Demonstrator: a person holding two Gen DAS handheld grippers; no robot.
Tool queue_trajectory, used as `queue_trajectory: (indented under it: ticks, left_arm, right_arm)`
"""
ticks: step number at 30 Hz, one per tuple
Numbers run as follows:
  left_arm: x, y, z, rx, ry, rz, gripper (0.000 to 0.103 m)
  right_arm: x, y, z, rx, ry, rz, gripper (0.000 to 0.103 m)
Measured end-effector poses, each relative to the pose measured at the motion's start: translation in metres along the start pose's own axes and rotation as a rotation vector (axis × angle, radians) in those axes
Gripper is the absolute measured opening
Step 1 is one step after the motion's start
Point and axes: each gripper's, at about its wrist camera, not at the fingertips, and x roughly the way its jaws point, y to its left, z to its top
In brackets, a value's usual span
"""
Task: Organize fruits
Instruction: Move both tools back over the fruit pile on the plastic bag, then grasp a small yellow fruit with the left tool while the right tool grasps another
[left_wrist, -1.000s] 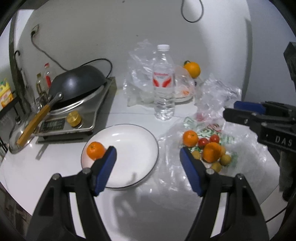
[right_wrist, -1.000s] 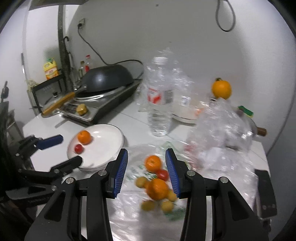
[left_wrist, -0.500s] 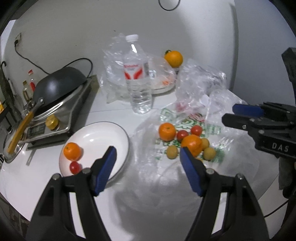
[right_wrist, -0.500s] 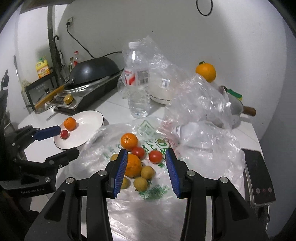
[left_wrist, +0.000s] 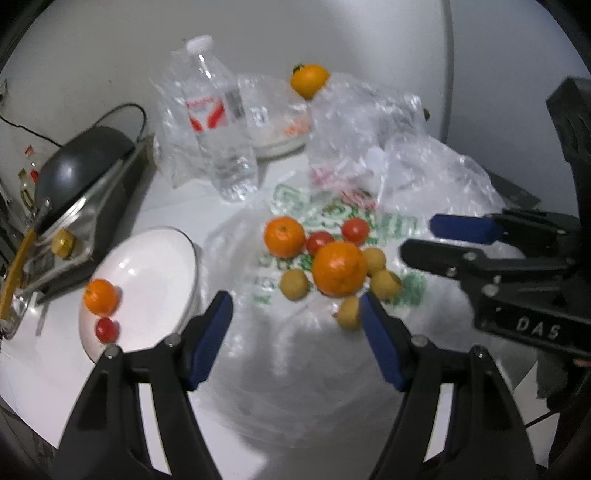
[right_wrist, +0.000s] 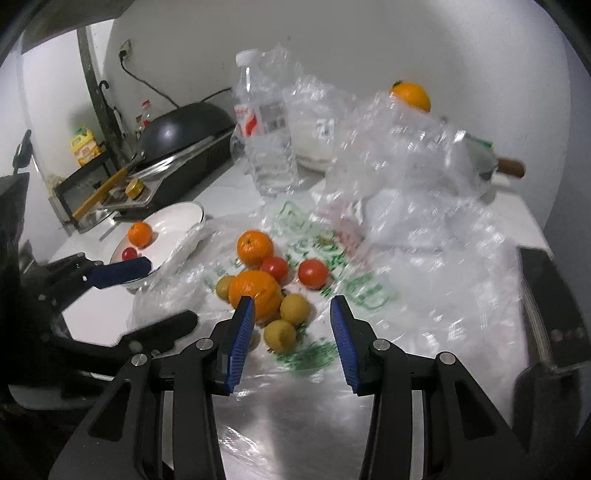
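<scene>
Both claws gape wide, empty. Right gripper hovers over the fruit pile — big orange at its left pad. Left gripper faces the same pile — plate off to its left.

White letters "DAS" stand on the right gripper body.

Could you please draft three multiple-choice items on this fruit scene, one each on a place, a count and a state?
1. Where does the plate lie?
A. Between the stove and the plastic bag
B. Behind the water bottle
C. On the wok

2. How many fruits lie on the plate?
A. None
B. Two
C. Five

3. How does the left gripper stand?
A. Shut on an orange
B. Shut on nothing
C. Open and holding nothing

Answers:
1 A: the stove is on one side of it, the plastic bag on the other.
2 B: one small orange and one tomato.
3 C: its fingers are spread above the bag.
</scene>
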Motion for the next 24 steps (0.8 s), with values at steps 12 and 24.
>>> queue_trajectory:
  ticks: [12,24]
  left_arm:
    - [0.021,-0.014,-0.008,0.027,0.066,-0.022,0.072]
    - [0.033,-0.029,-0.006,0.074,0.095,-0.064,0.061]
  right_arm:
    - [0.023,-0.005,-0.01,-0.012,0.064,0.082,0.036]
    - [0.019,-0.012,-0.009,-0.015,0.081,0.079,0.026]
